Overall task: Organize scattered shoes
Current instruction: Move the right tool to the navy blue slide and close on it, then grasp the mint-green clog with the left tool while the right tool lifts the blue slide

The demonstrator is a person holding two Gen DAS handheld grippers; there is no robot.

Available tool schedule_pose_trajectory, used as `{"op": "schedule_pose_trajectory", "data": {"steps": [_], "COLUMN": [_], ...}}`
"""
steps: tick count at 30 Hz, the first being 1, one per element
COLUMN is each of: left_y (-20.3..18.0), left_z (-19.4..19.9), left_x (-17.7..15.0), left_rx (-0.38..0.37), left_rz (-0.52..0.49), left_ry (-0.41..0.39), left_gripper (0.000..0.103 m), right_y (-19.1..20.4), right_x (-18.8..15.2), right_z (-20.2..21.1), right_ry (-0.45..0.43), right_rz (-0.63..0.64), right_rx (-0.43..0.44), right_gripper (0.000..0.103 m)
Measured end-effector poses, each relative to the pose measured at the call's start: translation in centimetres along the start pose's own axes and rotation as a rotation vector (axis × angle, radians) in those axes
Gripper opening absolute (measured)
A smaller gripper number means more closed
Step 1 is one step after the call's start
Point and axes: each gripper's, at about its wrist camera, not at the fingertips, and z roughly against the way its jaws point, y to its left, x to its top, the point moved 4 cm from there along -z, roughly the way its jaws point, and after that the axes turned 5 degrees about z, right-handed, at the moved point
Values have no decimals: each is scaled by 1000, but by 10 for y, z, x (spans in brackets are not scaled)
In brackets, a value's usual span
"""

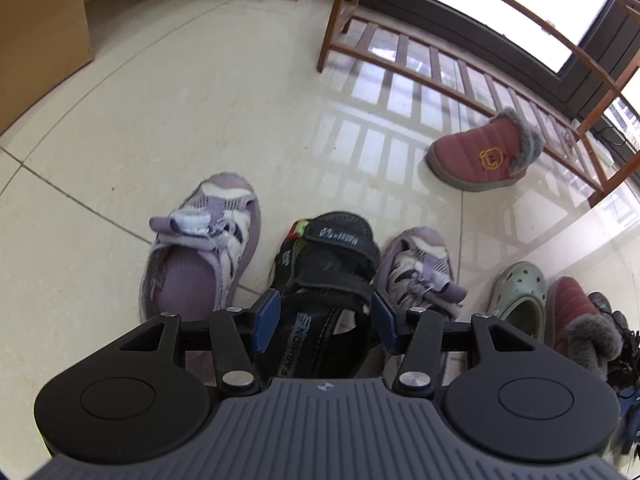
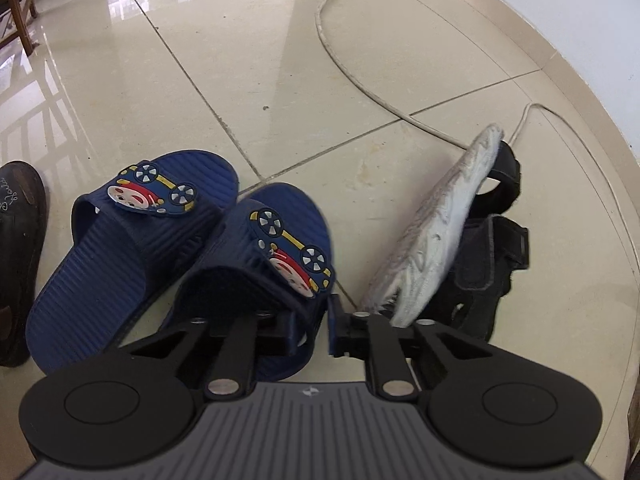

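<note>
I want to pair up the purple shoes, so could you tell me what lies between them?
In the left wrist view, a black sandal lies between the two purple shoes.

Two purple sneakers [image 1: 200, 248], two red boots [image 1: 484, 152], two blue slippers [image 2: 132, 232].

**Daylight, glare and fisheye bend**

Both views are bright with soft daylight. In the left wrist view it comes from a window [image 1: 516, 4] at one o'clock, blown out to plain white. It throws a glossy reflection of the wooden rack [image 1: 460, 76] across the tiled floor [image 1: 168, 112], a barred sheen from centre to three o'clock. In the right wrist view the same barred glare lies at nine to eleven o'clock on the tiles. Shadows are faint and short under the shoes. Straight tile joints bow strongly towards every edge. Slight blur softens the blue slipper [image 2: 276, 248] at centre.
</note>
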Motion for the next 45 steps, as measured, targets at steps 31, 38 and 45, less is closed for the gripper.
{"op": "schedule_pose_trajectory", "data": {"steps": [31, 38, 45], "left_y": [-165, -182, -189], "left_z": [-53, -87, -115], "left_x": [-48, -56, -58], "left_rx": [-234, -186, -160], "left_rz": [-450, -553, -553], "left_ry": [115, 123, 156], "left_gripper": [54, 54, 38], "right_y": [62, 93, 115], "right_x": [66, 60, 57], "right_z": [109, 125, 133], "right_ry": [-194, -174, -150], "right_rz": [148, 220, 264], "right_rx": [269, 362, 422], "right_gripper": [7, 7, 8]}}
